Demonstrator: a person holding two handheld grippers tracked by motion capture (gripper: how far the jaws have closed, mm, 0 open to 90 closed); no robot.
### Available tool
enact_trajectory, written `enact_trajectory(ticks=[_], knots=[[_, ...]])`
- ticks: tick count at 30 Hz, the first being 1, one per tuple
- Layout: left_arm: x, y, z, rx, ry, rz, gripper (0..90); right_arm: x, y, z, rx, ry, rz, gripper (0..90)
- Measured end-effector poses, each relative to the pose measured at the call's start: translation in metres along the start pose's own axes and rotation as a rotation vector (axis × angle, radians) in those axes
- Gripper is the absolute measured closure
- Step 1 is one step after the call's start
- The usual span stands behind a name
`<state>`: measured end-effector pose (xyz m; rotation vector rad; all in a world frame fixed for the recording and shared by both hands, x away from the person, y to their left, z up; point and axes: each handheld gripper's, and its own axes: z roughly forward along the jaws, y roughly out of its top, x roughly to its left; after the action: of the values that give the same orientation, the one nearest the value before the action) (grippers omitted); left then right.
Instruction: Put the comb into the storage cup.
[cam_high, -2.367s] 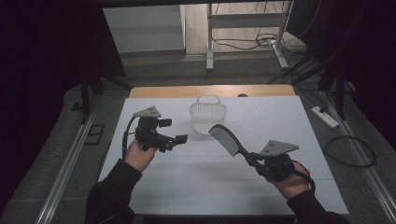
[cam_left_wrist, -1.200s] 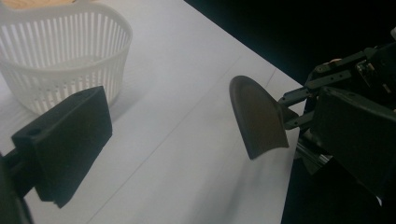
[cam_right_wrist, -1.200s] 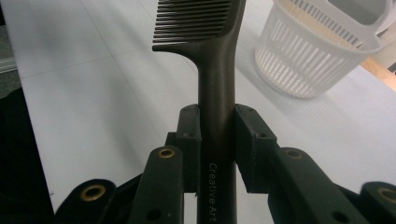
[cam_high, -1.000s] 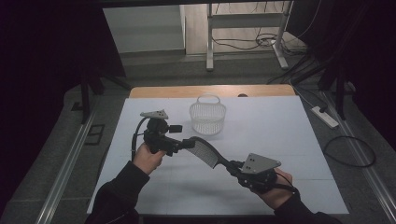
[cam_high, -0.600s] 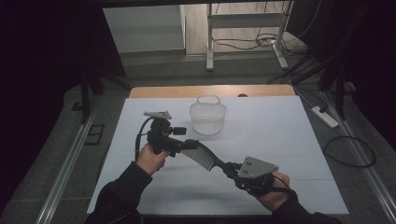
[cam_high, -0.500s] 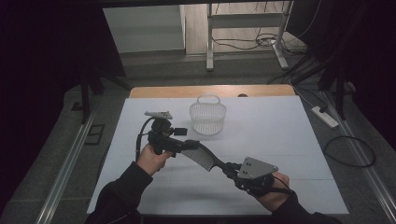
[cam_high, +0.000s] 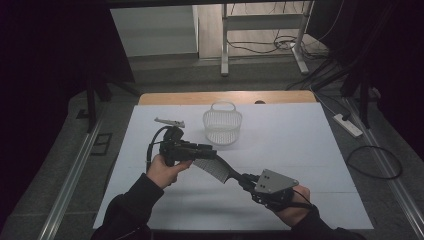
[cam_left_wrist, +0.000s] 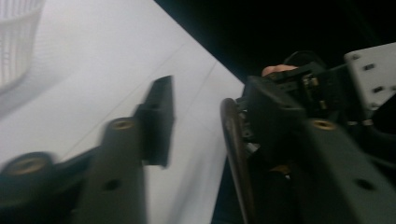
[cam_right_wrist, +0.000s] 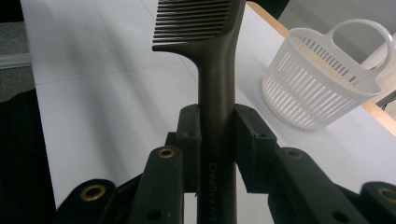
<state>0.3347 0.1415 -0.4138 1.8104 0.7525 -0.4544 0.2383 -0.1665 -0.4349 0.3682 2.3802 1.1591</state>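
A dark comb hangs above the white table, and my right gripper is shut on its handle. In the right gripper view both pads clamp the handle, with the teeth pointing away. My left gripper reaches over the toothed end, and its jaws have just been closing. In the left gripper view the comb shows edge-on between the jaws of the left gripper, close to one pad. A gap still separates the comb from the other pad. A white slatted basket stands behind.
The basket sits near the table's far wooden edge. A power strip and cables lie on the floor at the right. A metal frame stands beyond the table. A rail runs along the left.
The right gripper has carried the comb left and down from beside the basket to the left gripper. Its toothed end now lies between the left jaws. Both hands have kept still lately.
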Motion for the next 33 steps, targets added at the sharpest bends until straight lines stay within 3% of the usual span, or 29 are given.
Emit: enact_trajectory(ticks=[4, 7, 13, 22, 33], knots=[[0.0023, -0.0007, -0.0011, -0.004, -0.038, -0.020, 68.5, -0.0002, -0.0004, 0.0002, 0.002, -0.003, -0.002, 72.1], [0.0030, -0.0010, -0.0012, 0.002, -0.045, -0.028, 79.1, -0.0011, -0.0012, 0.0007, 0.005, -0.009, -0.004, 72.1], [0.0055, -0.0022, -0.0006, 0.002, -0.084, -0.069, 82.2, -0.0012, -0.0023, 0.0016, 0.008, -0.013, -0.015, 72.0], [0.0063, -0.0039, 0.0015, -0.004, -0.089, -0.106, 83.8, -0.0023, -0.0064, 0.0051, 0.014, -0.015, -0.021, 70.8], [0.0032, 0.0005, -0.0083, -0.058, -0.049, -0.092, 83.8, -0.0093, -0.0081, 0.0056, 0.024, -0.023, 0.053, 47.6]])
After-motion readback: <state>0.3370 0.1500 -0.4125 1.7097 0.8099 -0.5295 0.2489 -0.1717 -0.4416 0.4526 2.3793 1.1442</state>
